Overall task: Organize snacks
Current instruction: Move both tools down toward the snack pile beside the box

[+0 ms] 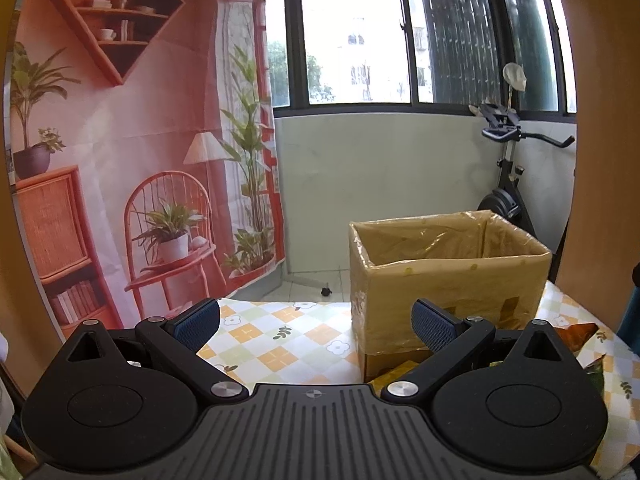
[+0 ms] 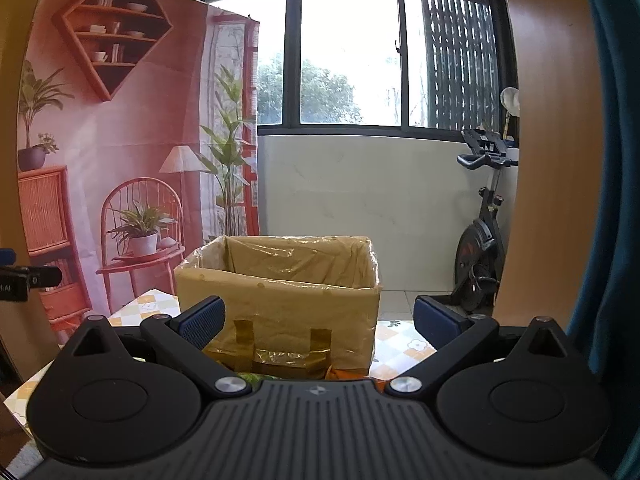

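An open cardboard box [image 1: 448,280] lined with clear plastic stands on the checked tablecloth [image 1: 280,336]. In the left wrist view it is ahead and to the right; my left gripper [image 1: 316,322] is open, its right finger overlapping the box front, nothing between the pads. Snack packets [image 1: 580,344] peek out beside the box at the right, mostly hidden. In the right wrist view the box [image 2: 280,292] is straight ahead; my right gripper [image 2: 320,320] is open and empty before it. Green and orange snack wrappers [image 2: 256,378] show just below the box, largely hidden by the gripper body.
A printed backdrop [image 1: 132,140] hangs behind the table at the left. An exercise bike [image 1: 508,184] stands on the tiled floor behind the box. A wooden panel [image 2: 552,160] and blue cloth [image 2: 616,200] close off the right. The other gripper's edge [image 2: 24,280] shows at far left.
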### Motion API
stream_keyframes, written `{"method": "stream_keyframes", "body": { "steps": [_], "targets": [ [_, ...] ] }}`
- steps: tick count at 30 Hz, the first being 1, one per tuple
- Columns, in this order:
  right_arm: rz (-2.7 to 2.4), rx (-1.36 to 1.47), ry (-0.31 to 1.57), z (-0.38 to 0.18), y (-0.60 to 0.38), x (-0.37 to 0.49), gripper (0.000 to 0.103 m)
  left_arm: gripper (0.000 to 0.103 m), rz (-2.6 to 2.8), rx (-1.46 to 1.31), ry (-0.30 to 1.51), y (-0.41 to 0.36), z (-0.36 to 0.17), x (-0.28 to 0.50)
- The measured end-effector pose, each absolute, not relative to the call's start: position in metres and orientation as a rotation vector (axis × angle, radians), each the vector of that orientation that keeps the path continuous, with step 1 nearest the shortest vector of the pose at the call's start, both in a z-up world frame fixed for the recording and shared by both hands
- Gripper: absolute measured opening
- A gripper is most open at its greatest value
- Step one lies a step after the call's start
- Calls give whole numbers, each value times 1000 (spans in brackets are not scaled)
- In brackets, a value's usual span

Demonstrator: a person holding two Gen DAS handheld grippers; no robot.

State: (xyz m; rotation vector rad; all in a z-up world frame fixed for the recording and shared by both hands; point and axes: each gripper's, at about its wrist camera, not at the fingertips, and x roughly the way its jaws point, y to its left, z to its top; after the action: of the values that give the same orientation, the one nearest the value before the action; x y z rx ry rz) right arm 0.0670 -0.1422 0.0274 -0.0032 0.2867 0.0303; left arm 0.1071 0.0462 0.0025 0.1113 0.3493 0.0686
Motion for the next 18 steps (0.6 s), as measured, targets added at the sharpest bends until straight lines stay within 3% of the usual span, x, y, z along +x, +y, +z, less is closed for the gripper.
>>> {"method": "stream_keyframes", "body": {
  "steps": [18],
  "targets": [
    [20,46,345,16,-177,144,101,103,34,83,347,60,19,183]
  ]
}}
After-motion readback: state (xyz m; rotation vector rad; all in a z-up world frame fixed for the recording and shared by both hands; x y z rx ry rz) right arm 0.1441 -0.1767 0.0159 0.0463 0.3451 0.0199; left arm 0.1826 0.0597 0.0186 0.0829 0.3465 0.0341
